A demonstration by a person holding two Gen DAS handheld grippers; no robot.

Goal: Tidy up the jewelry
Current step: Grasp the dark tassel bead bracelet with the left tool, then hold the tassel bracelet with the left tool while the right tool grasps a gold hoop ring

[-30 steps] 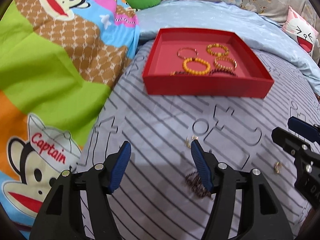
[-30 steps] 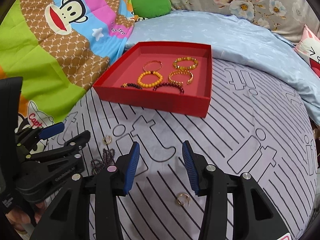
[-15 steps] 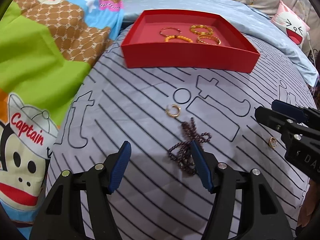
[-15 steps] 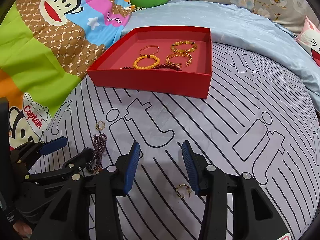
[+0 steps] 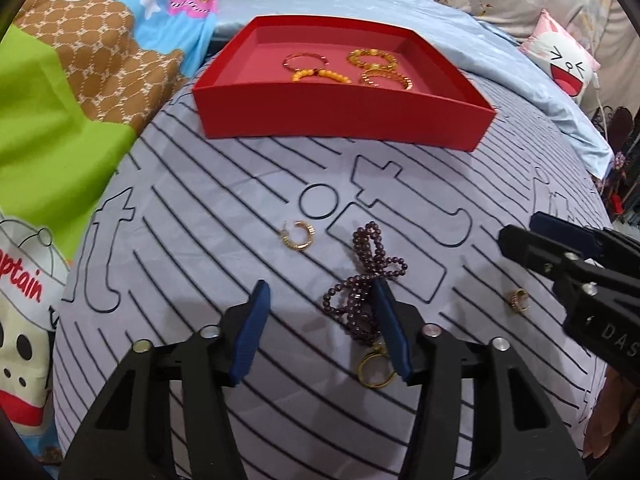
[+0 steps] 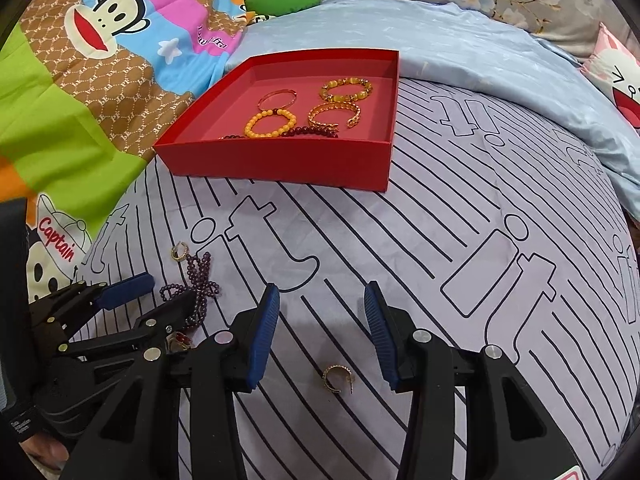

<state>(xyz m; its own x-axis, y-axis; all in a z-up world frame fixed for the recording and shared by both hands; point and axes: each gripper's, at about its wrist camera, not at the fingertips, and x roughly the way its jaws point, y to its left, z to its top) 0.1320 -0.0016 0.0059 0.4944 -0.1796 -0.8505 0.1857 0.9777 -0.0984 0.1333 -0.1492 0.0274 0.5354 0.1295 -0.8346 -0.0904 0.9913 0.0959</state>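
My left claw [image 5: 320, 324] hangs low over the striped bed sheet [image 5: 200, 240], pointing steeply down. Its jaws have just been closing and now stand at a middling gap with nothing pinched. The dark purple bead string [image 5: 366, 280] lies in a tangle at centre frame in the left wrist view, its lower loops running just inside my right-hand pad, and whether the pad touches them I cannot tell. A gold ring [image 5: 374, 370] lies on the sheet below the beads, close against that same pad. A gold hoop earring [image 5: 299, 235] sits a little up and left of the beads, apart from them.

My right claw [image 6: 322, 326] is also part open and empty. A second gold hoop earring [image 6: 338, 378] rests on the sheet below the gap between its pads, untouched.

The red tray [image 6: 280, 160] stands in the upper middle of both views. It holds an orange bead bracelet [image 6: 270, 122], a thin bangle [image 6: 277, 98], two gold bracelets and dark red beads.
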